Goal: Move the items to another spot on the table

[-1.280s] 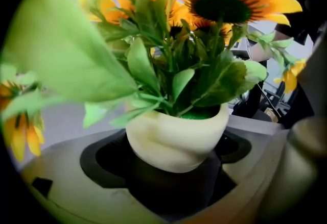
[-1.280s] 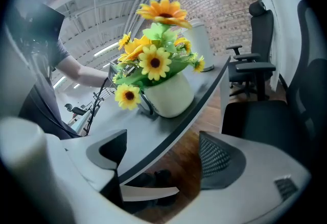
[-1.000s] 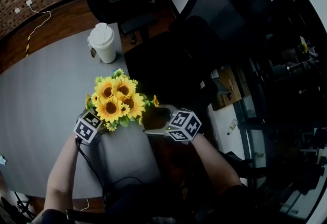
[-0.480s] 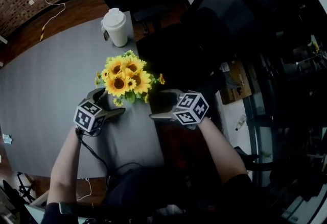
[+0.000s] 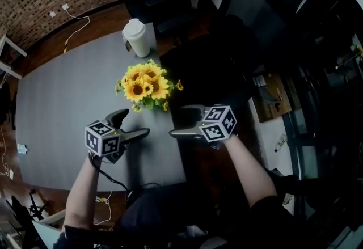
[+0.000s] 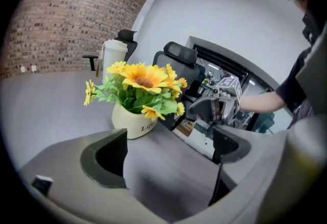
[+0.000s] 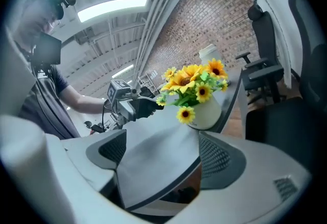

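Held left claw [image 5: 131,123] and right claw [image 5: 184,121] spread and empty at lower centre, short of the sunflower pot [image 5: 144,84] on the counter [image 5: 62,112], likely for a two-sided lift.

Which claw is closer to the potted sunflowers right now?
Left, narrowly. The left claw sits just below-left of the potted sunflowers; the right claw is off to their lower right.

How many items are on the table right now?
2 clearly: the sunflower pot by the right edge, and the lidded cup beyond it at the far edge. A tiny pale thing at the left edge may be a third.
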Demonstrator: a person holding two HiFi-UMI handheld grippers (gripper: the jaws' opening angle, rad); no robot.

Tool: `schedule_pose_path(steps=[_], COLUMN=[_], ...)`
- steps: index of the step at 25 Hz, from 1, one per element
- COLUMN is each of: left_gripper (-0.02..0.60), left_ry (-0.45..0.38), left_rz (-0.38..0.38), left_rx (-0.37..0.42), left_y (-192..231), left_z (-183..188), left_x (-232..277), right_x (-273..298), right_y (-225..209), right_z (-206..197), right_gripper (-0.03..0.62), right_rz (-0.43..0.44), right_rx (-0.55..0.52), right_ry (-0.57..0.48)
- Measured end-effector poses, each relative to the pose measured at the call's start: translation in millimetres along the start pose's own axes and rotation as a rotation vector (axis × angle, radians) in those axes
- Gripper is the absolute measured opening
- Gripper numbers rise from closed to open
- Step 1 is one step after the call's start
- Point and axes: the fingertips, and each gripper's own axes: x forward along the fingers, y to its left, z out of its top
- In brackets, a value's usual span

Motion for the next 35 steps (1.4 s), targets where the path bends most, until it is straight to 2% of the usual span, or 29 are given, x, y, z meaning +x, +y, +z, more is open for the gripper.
schedule_pose_path(steps=[2,6,7,9,11,13,15,18,21,23,26,29,31,35], left_gripper=[0.542,0.54,0.499,0.375,0.094,-0.001,-0.008,-0.008,-0.008,-0.008,-0.008,-0.008,-0.009,-0.008], left_ry=[-0.073,-0.248,-0.298,-0.395,-0.458,-0.469,-0.465,-0.508,-0.535,-0.556,-0.637,-0.687,-0.695,-0.678], left_rz=[0.003,0.078,0.083,0.099,0.161,0.244,0.268,0.208,0.179,0.157,0.112,0.127,0.147,0.18], left_rx=[-0.032,-0.075,-0.103,-0.169,-0.222,-0.253,-0.279,-0.331,-0.35,-0.362,-0.407,-0.421,-0.411,-0.386], left_y=[-12,-25,-29,-32,-22,-6,4,8,17,23,37,52,56,52], left_z=[13,43,51,66,73,70,64,58,50,46,40,30,23,7], left_x=[-10,-41,-52,-74,-95,-110,-119,-133,-152,-169,-200,-230,-242,-253], right_x=[-2,-7,-10,-15,-18,-19,-17,-10,4,19,50,80,95,116], right_y=[12,36,41,49,56,64,76,100,135,157,181,203,214,231], right_z=[5,14,16,22,29,36,45,60,76,87,100,109,111,111], right_gripper=[0.448,0.448,0.448,0.448,0.446,0.446,0.446,0.446,0.446,0.413,0.413,0.392,0.312,0.039], right_rz=[0.033,0.078,0.088,0.105,0.112,0.117,0.131,0.175,0.288,0.359,0.403,0.436,0.458,0.498], right_rx=[0.019,0.028,0.032,0.037,0.04,0.054,0.074,0.083,0.131,0.153,0.132,0.106,0.1,0.081], right_ry=[-0.053,-0.127,-0.145,-0.179,-0.207,-0.241,-0.278,-0.305,-0.346,-0.367,-0.335,-0.287,-0.263,-0.207])
